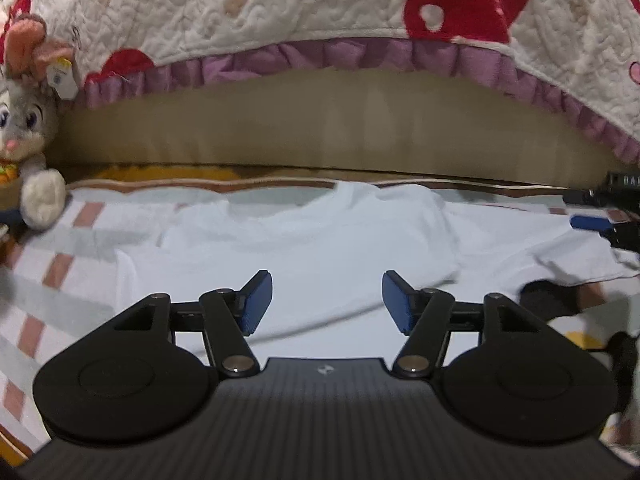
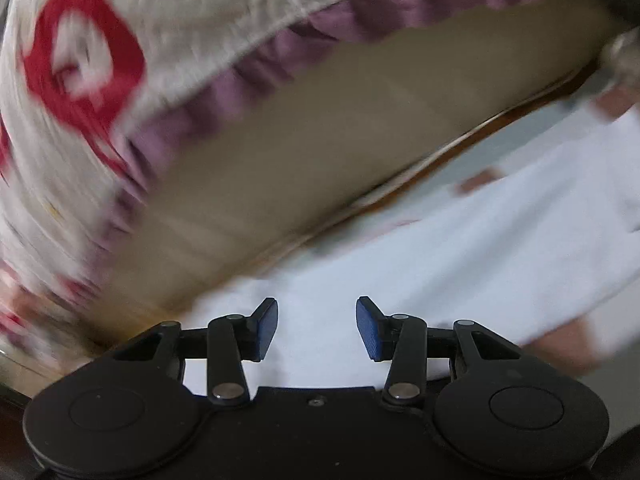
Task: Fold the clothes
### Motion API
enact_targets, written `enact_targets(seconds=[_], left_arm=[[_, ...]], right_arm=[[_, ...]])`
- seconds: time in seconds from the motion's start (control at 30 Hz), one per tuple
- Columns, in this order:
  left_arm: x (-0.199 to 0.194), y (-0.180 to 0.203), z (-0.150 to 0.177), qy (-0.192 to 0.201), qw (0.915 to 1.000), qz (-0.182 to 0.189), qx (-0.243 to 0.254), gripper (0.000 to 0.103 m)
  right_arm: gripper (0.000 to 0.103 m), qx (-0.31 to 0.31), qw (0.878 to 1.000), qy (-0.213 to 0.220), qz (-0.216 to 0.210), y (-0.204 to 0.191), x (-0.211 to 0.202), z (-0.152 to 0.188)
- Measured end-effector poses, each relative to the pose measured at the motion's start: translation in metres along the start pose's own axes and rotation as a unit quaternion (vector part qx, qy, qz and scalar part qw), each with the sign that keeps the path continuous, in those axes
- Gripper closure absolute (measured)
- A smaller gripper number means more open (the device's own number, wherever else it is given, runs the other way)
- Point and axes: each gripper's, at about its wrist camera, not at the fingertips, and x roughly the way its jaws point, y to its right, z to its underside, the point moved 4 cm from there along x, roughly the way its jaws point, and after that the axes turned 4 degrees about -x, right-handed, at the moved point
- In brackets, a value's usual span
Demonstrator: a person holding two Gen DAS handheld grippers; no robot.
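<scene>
On striped bedding (image 1: pixel 60 256) | white T-shirt (image 1: pixel 320 248) lay flat, collar toward the tan wall | left gripper (image 1: pixel 327 300) spread wide above shirt, nothing held | right gripper (image 2: pixel 317 328) jaws apart, empty, over white cloth (view blurred, tilted) | left view only: plush rabbit (image 1: pixel 24 136), right gripper's blue pad at the frame's right edge | quilt (image 1: pixel 320 0) overhead in both

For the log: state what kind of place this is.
Probably a bedroom, with a bed as the work surface: a white T-shirt lies on a checked sheet, a quilted ruffled blanket hangs behind, and a plush rabbit sits alongside.
</scene>
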Motion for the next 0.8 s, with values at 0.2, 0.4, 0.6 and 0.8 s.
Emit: enact_targets(seconds=[0.2, 0.4, 0.6, 0.8], left_arm=[[0.021, 0.082, -0.002, -0.023, 0.9985, 0.044, 0.023, 0.043], [0.097, 0.167, 0.001, -0.057, 0.996, 0.068, 0.013, 0.043], [0.161, 0.2, 0.028, -0.081, 0.9914, 0.093, -0.045, 0.047], [0.165, 0.198, 0.051, -0.087, 0.9911, 0.092, 0.041, 0.047]], right_arm=[[0.043, -0.007, 1.0, 0.0, 0.027, 0.048, -0.055, -0.003], [0.043, -0.16, 0.977, 0.005, 0.142, 0.11, -0.084, 0.003], [0.049, -0.327, 0.907, 0.009, 0.264, 0.121, -0.05, 0.002], [0.045, -0.357, 0.888, 0.012, 0.288, 0.142, -0.025, 0.0]])
